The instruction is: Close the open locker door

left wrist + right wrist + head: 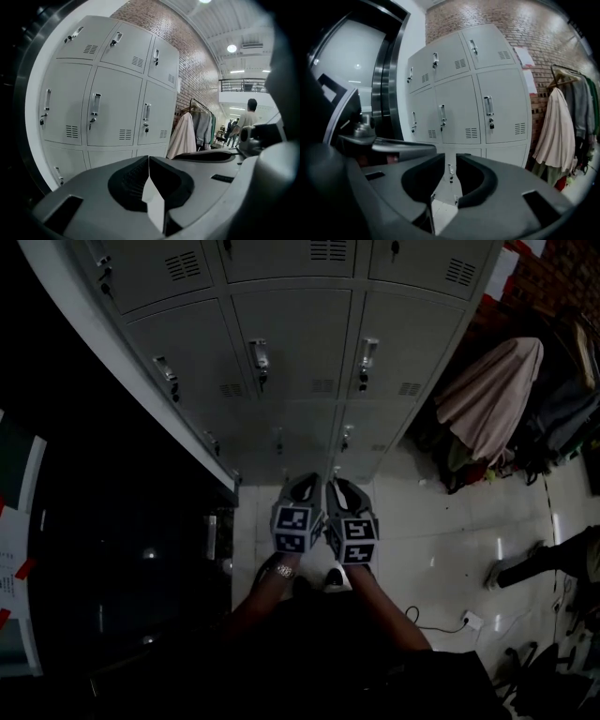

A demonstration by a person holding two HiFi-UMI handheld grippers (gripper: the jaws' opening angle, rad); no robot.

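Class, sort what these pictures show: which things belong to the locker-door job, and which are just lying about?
Job: grey metal locker bank, every door in view looks shut; left gripper; right gripper.

Lying about: beige hanging coat; white power strip on the tiled floor; paper notices on the brick wall.

My left gripper [149, 160] faces the grey lockers [115, 103] (jaw tips touching, nothing between); coats [183, 136] hang right.

1. Head view is dim and underexposed, its left side near black; glare streaks on the glossy floor [450, 545].
2. Gripper views are brighter; ceiling lamp [231, 48] lit overhead.
3. Fisheye bends the lockers [468, 93]; corners vignetted black.
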